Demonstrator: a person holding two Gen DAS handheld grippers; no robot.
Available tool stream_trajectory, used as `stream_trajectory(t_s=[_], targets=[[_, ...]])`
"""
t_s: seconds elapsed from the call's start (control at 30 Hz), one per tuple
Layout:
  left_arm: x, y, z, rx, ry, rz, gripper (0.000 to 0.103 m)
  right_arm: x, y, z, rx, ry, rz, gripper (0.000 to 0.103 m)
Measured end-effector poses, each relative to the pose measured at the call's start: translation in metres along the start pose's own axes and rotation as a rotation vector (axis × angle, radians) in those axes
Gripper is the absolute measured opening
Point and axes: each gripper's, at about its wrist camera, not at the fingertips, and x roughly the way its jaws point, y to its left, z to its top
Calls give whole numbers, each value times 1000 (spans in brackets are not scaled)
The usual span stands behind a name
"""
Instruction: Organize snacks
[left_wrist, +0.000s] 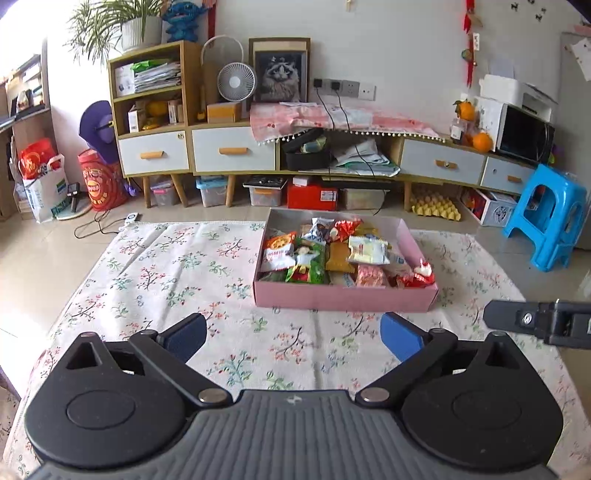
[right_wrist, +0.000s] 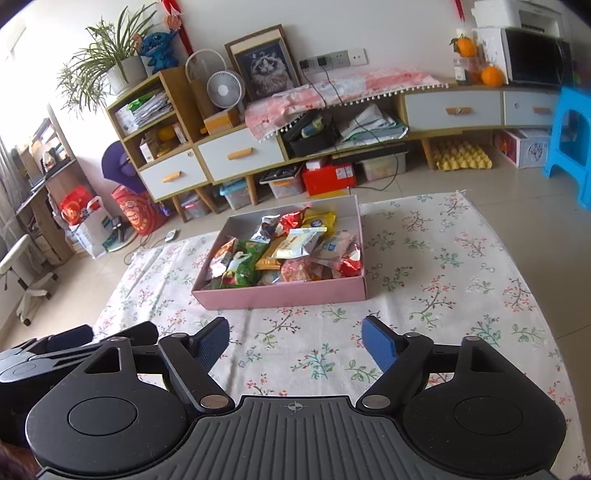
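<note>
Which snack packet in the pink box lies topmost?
The white-and-yellow rectangular packet, resting across the others near the middle of the pink cardboard box.

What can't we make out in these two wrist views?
- Lower snacks in the pink box: both views, buried under top packets and the near wall.
- Packet labels, e.g. the white packet: too small to read.
- Right gripper in the left view: cut off by the right edge.
- Left gripper in the right view: behind the right gripper's own body.
</note>
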Motion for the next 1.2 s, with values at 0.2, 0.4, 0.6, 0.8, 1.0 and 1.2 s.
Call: stream_trajectory(t_s=[0.2,0.4,0.6,0.8,1.0,1.2], targets=[[5,16,-15,-68,65,-21,101,4,2,-18,-33,35,-20,87],[0,22,-26,-86,52,-6,102,0,5,-33,-59,31,-20,88],[9,24,-33,-72,97,4,102,12,10,-43,-116,56,-64,89],[8,21,-32,-47,92,28,102,15,8,-44,-114,60,-75,93],[10,18,-32,-27,103,29,102,16,9,-45,-118,67,-78,93],[8,16,-32,-8,94,36,102,16,7,-44,-107,67,-82,93]])
